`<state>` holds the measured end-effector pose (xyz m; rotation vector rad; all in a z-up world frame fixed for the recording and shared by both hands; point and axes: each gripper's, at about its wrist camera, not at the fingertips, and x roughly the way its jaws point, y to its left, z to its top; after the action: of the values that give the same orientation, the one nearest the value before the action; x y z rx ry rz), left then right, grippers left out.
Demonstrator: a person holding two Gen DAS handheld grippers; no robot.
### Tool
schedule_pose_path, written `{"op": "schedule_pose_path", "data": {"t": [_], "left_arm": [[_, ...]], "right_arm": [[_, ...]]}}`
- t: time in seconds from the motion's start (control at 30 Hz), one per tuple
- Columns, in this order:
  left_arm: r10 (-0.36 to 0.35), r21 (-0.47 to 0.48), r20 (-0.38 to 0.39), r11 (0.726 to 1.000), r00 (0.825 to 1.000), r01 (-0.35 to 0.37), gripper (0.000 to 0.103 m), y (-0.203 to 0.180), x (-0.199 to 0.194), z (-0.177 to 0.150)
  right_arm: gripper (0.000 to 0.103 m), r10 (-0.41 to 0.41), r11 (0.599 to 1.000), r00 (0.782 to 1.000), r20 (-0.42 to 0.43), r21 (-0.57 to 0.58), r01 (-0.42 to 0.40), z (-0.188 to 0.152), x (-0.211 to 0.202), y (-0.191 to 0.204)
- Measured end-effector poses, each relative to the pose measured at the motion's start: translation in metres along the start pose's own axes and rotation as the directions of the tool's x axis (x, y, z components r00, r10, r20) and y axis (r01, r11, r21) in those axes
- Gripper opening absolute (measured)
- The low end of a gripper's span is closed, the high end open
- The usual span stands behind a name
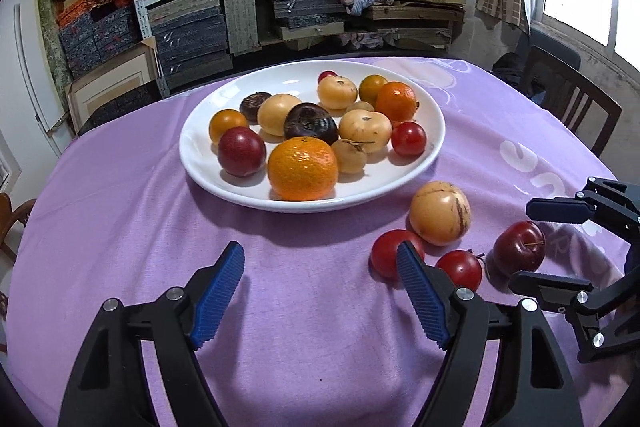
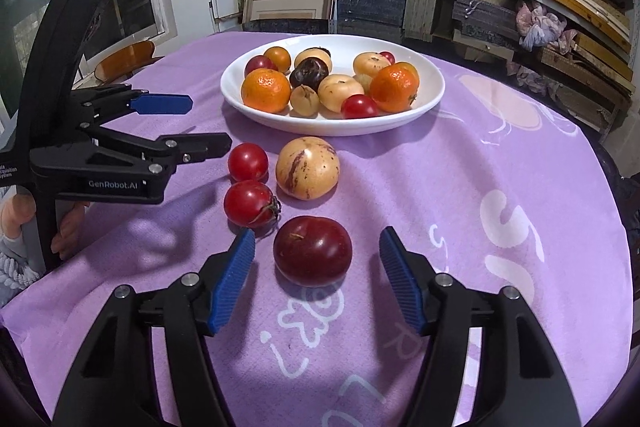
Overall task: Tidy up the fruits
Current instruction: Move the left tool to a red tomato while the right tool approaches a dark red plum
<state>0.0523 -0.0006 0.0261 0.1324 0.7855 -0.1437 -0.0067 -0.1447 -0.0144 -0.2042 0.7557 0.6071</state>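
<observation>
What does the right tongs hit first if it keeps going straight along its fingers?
Most likely the dark red plum: it lies on the purple cloth just ahead of the open right tongs, centred between the fingers. Untouched yet; depth is uncertain.

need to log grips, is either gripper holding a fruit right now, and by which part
Nothing is held. The right gripper is open around the dark red plum without touching; the left gripper is open, empty.

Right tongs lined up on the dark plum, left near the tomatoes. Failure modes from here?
1. The right tongs are open around the dark red plum; a round fruit on soft purple cloth may roll out as they close.
2. The left tongs sit close to a tomato and may nudge it.
3. The white plate is crowded; added fruit may roll off.
</observation>
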Motion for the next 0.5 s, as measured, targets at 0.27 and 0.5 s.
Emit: {"op": "schedule_pose_path", "data": {"t": [0.27,0.5], "left_arm": [[-0.051,0.030,-0.022,0.998,0.998,0.052,0.079,-0.016,0.009,0.005],[-0.039,0.035,-0.045,0.999,0.998,0.041,0.080,-0.021,0.019,0.006]], "right_arm": [[0.064,0.018,1.000,1.000,0.000,0.025,-0.018,0.001,-0.001,-0.005],[0.065,0.037,0.998,0.999,0.001,0.054,-0.037,0.001,-0.002,-0.013]]}}
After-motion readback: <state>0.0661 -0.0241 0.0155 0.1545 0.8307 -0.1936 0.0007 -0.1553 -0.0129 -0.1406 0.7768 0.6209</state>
